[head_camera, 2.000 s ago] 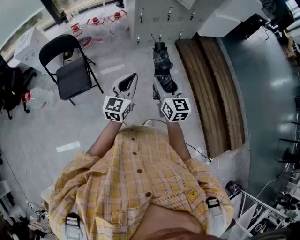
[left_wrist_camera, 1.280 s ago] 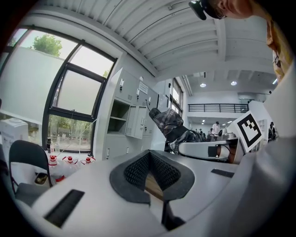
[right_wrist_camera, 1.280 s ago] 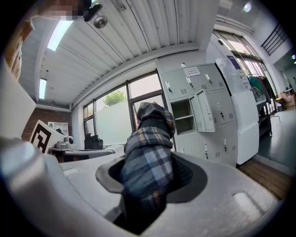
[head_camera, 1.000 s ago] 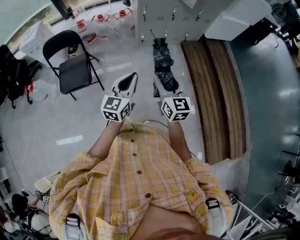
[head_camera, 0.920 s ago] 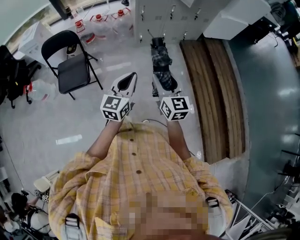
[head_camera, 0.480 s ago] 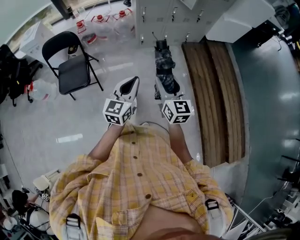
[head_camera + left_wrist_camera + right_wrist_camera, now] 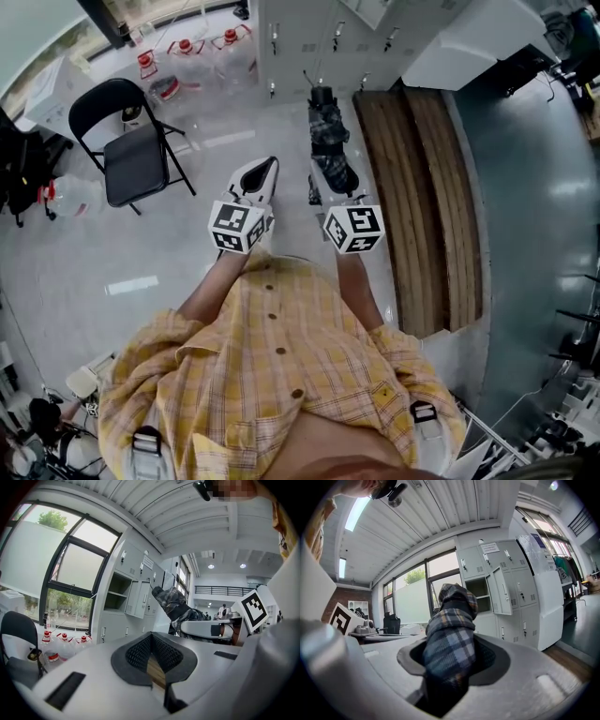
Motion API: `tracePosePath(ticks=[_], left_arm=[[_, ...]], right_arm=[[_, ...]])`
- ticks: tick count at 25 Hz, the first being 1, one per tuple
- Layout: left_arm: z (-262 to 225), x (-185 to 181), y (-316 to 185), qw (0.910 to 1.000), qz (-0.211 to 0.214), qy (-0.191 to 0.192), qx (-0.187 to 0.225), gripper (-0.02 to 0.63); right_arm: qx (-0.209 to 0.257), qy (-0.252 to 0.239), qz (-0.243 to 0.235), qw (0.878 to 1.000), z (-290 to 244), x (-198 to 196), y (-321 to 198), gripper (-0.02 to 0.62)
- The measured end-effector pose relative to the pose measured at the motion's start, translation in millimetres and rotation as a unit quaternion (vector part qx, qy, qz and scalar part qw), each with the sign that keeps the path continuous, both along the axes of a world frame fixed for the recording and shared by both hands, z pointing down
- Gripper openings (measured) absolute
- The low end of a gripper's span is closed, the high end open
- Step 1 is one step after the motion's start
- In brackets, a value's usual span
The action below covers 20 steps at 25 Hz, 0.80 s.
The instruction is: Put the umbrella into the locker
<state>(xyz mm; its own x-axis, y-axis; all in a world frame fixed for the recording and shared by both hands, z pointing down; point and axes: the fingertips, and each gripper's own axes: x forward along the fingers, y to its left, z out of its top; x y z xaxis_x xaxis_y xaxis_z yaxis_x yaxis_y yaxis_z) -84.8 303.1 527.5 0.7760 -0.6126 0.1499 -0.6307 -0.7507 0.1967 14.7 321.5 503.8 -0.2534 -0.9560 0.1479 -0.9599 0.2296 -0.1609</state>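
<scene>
A pale floor (image 7: 141, 253) spreads out in front of a bank of grey lockers (image 7: 319, 33); in the right gripper view one locker (image 7: 480, 595) stands with its door swung open; a long wooden bench (image 7: 422, 178) runs along the floor to the right; a black folding chair (image 7: 131, 155) stands to the left, well apart from the person in the yellow check shirt (image 7: 281, 375); the folded plaid umbrella (image 7: 330, 141) is out in the room, off the floor, pointing toward the lockers, not yet in any of them; the right gripper (image 7: 328, 180) is clamped on its near end, the cloth bulging between the pads; the left gripper (image 7: 264, 169), just beside it, has its tips pressed together on nothing; water bottles (image 7: 187, 52) sit by the window.
</scene>
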Motion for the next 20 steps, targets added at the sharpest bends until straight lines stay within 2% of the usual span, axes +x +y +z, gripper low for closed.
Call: tracePosePath(ticks=[13, 20], left_arm=[[-0.7, 9.0, -135.8, 0.9999, 0.006, 0.008, -0.010, 0.003], [-20.4, 15.4, -213.0, 0.9997, 0.017, 0.019, -0.006, 0.005]], right_arm=[[-0.014, 0.004, 0.007, 1.000, -4.6, 9.7, -128.6, 0.195], [-0.018, 0.007, 0.017, 1.000, -20.7, 13.2, -204.3, 0.195]])
